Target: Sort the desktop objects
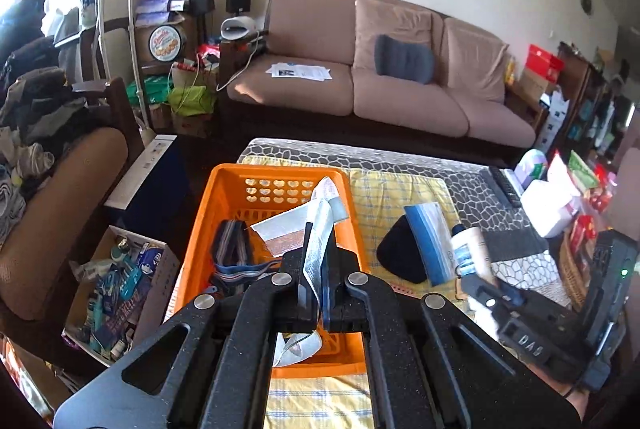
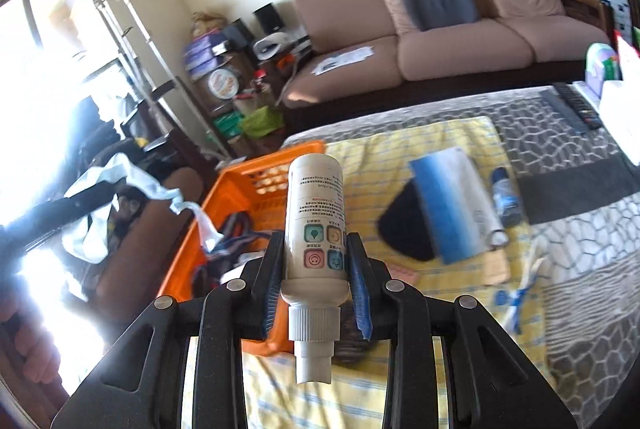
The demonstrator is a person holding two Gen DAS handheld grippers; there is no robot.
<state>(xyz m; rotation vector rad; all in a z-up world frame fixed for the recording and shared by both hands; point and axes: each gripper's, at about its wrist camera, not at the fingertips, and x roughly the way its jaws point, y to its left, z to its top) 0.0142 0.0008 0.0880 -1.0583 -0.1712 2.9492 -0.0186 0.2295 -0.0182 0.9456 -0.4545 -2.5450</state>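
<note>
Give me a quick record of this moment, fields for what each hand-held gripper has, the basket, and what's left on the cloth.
left hand-held gripper: shut on a white fabric strip, above the basket
right hand-held gripper: shut on a white spray bottle, nozzle toward the camera
orange basket: holds striped fabric and a card
left on yellow cloth: blue-white pouch, dark pouch, small blue bottle

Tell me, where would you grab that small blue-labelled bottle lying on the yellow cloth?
Across the middle of its body, coming from above. The small bottle lies on its side on the yellow cloth, its round flanks exposed, though the blue-and-white packet lies close beside it.
</note>
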